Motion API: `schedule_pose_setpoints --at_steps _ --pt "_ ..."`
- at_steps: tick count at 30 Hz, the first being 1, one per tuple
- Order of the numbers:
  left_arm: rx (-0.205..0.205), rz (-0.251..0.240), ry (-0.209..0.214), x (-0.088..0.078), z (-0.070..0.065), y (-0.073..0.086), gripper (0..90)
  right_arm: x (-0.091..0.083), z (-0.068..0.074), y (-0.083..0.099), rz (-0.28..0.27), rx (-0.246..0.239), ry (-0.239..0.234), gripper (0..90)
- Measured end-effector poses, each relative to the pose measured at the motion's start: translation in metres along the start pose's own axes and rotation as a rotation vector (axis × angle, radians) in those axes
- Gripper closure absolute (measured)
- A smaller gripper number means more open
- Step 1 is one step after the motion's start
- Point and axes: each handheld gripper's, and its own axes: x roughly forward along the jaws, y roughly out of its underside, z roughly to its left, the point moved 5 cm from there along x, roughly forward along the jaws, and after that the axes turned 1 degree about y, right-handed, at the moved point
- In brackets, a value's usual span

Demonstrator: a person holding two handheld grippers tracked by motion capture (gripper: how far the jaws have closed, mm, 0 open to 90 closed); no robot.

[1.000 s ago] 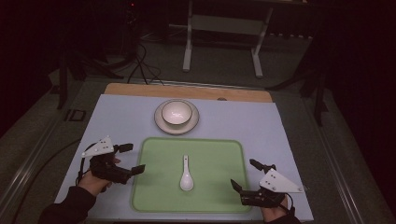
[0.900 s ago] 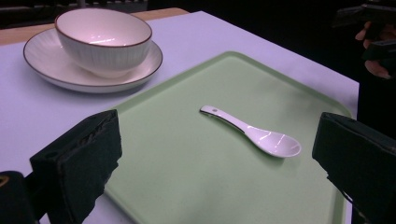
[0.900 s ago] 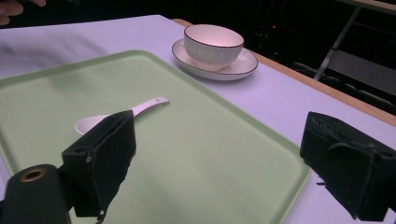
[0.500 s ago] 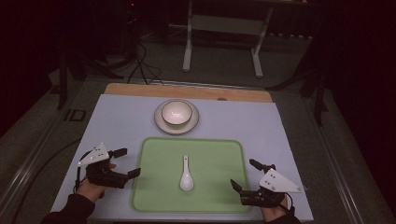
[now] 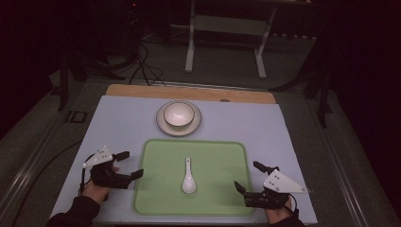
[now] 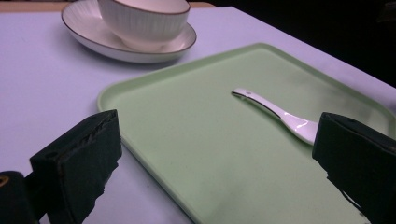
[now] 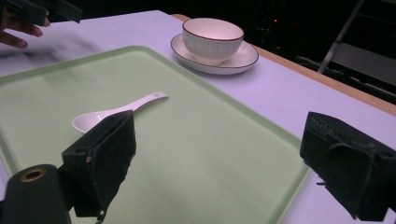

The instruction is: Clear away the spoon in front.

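A white ceramic spoon (image 5: 188,177) lies in the middle of a light green tray (image 5: 217,161), its handle pointing toward the far side. Behind the tray, a white ribbed bowl (image 5: 178,114) sits on a saucer (image 5: 161,122). My left gripper (image 5: 132,164) rests open at the tray's left edge, nothing between its jaws. My right gripper (image 5: 246,175) is open at the tray's near right corner, also holding nothing. In the left gripper view the spoon (image 6: 280,112) lies ahead on the tray (image 6: 196,140). The right gripper view has the spoon (image 7: 116,112) just beyond its left jaw.
The tray and saucer sit on a pale lilac mat (image 5: 118,123) over a wooden table whose far edge (image 5: 189,92) shows. Beyond the table stand a metal frame (image 5: 224,47) and floor cables. In the right gripper view, the other hand (image 7: 21,32) is at the top left.
My left gripper has drifted slightly toward the near edge of the table. The right gripper, spoon, bowl and tray have stayed put.
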Motion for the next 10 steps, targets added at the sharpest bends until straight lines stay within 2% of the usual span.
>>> schedule_pose_setpoints --at_steps 6,10 --pt "-0.006 -0.004 0.011 0.0028 -0.0002 -0.0005 1.4 0.0014 -0.0006 0.0009 0.002 0.004 -0.003 10.6" --pt "0.002 0.015 0.014 0.0050 -0.0012 0.0011 1.4 0.0016 -0.0006 0.0010 0.005 0.004 -0.002 10.7"
